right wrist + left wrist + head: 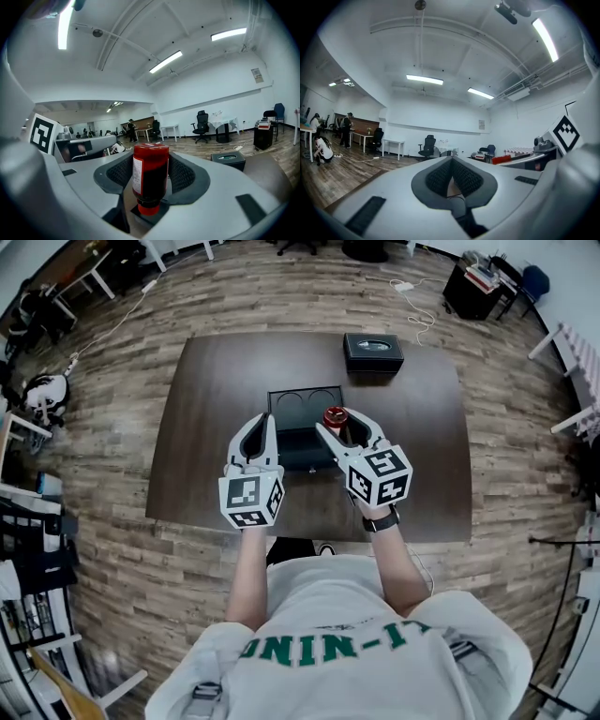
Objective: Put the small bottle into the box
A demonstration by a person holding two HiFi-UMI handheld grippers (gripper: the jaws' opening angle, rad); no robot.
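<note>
Small bottle (150, 174) pinched by right gripper (151, 160); left gripper (451, 164) closed; box (305, 397) partly hidden

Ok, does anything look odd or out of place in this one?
One thing: the small bottle in the right gripper is clamped upside down, with its cap end low and its base up. No spill or damage shows.

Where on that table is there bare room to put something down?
The table is bare on its left, between its edge and the box. So is the right side, past the right gripper and nearer than the tissue box. The middle is crowded: the box, the left gripper, and the bottle in the right one.
</note>
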